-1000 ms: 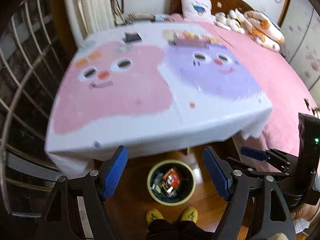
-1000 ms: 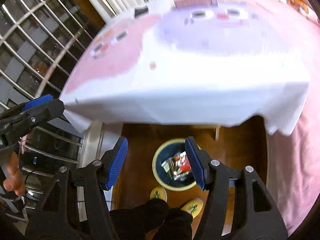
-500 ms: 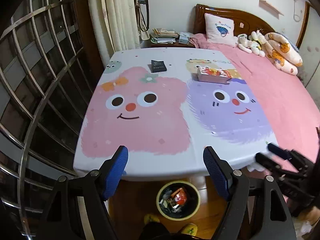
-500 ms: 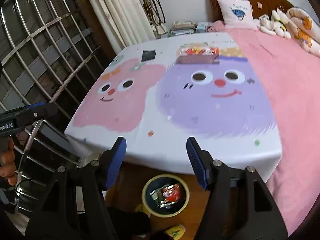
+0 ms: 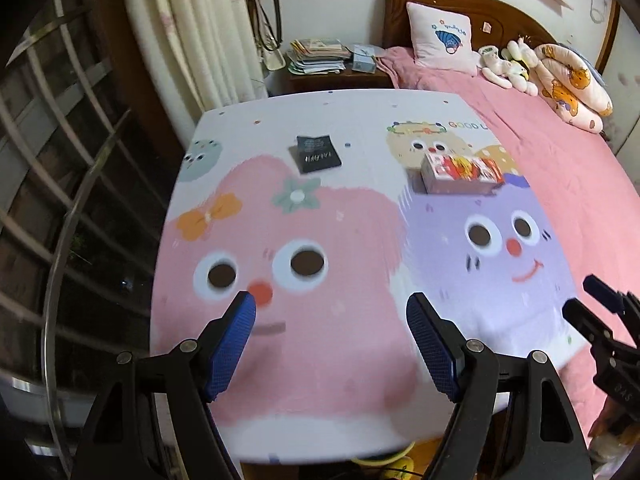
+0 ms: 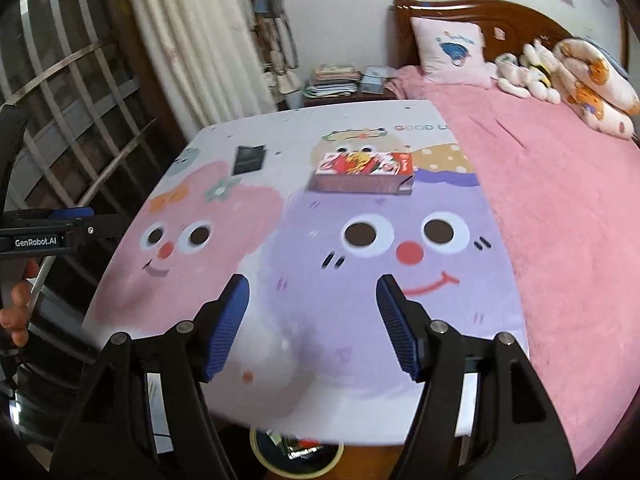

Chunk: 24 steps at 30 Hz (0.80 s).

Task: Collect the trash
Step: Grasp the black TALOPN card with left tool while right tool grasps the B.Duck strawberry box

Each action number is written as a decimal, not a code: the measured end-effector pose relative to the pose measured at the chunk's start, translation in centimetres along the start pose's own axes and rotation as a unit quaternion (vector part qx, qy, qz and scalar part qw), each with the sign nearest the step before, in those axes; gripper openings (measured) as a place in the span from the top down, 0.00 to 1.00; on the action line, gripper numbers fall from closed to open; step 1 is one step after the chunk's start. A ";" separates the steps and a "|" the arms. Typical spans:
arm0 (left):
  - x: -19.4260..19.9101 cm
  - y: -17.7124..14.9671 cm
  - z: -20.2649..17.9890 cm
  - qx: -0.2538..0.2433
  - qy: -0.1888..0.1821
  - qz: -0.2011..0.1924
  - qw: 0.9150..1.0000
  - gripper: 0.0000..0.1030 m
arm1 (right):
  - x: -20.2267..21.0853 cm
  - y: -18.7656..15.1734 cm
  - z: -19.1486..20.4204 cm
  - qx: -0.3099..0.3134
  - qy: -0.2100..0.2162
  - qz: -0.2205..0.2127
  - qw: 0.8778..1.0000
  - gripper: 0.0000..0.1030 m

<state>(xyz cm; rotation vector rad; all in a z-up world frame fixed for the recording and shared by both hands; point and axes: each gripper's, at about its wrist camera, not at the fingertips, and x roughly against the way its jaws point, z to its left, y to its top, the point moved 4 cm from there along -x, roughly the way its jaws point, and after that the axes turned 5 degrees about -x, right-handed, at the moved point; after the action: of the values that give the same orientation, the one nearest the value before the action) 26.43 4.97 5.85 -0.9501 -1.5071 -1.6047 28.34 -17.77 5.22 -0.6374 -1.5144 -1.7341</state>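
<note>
Red snack box (image 6: 364,178) flat, long axis crosswise

Left gripper (image 5: 331,306), right gripper (image 6: 313,289): jaws apart, empty.

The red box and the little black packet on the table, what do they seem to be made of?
The red box looks like printed cardboard: flat faces, crisp edges, slightly glossy picture on top. The black packet looks like thin plastic or foil film, lying flat with a faint sheen, though it could be card.

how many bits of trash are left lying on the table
2: a black packet on the far left part of the table, and a red-and-pink box on the far right part. Nothing else shows on the tabletop.
</note>
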 end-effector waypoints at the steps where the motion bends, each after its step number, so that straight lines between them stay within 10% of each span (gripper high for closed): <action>1: -1.1 1.5 0.3 -0.003 -0.003 0.003 1.000 0.23 | -1.1 1.0 0.0 -0.012 -0.005 0.002 1.000 0.38; 11: -15.6 15.3 4.4 -0.025 -0.019 0.045 0.998 0.12 | -12.0 8.5 -1.2 -0.117 -0.074 0.015 0.990 0.34; 24: -31.0 21.1 5.7 0.027 -0.017 0.111 0.993 0.11 | -22.0 12.7 -3.7 -0.238 -0.140 0.018 0.961 0.28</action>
<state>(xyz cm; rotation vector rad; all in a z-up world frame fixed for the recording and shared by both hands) 59.68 10.21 -11.66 -1.0783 -1.4063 -1.3904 52.04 -17.39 -4.54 -1.1894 -1.2510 -2.0637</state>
